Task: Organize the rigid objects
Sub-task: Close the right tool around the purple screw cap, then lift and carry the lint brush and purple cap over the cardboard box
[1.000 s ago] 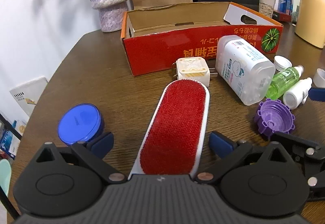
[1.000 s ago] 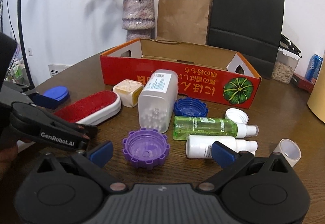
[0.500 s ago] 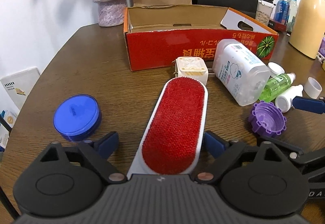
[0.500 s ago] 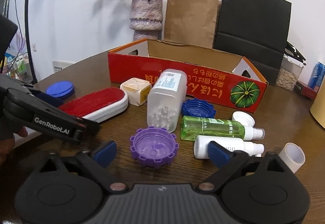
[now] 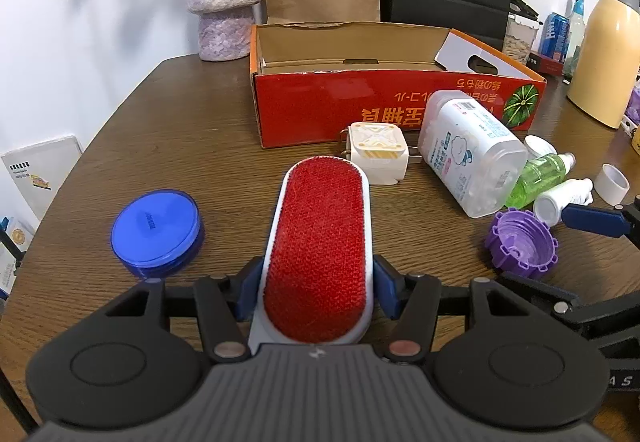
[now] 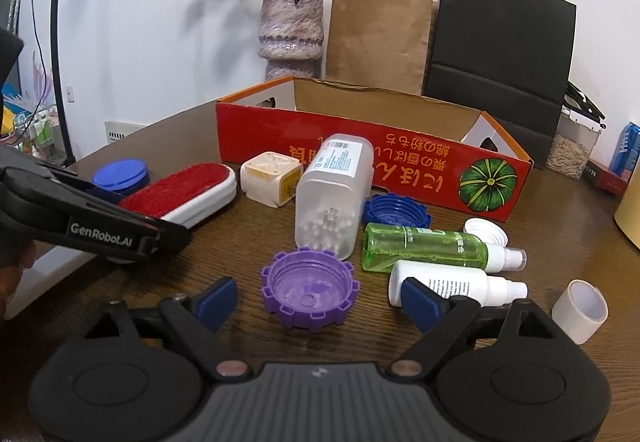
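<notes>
Since a second ago your left gripper has drawn its jaws in from wide apart to the white sides of the lint brush; they are closing now, blue pads at or just off its flanks, brush flat on the table. Your right gripper's jaws have narrowed somewhat too.

Landmark: red box, open top, far side of table, apparently empty as far as shows; judged to be the destination.

Lint brush: in front of the box, long axis pointing at it. You straddle its near end, likely so it lifts straight along that line.

Clear jar: on its side, just before the box front, right of the brush.

Right gripper: nearer you than the jar, jaws fairly wide and closing, either side of the purple cap, not touching. Nothing held.

Blue lid: left of the brush, well off the box.
</notes>
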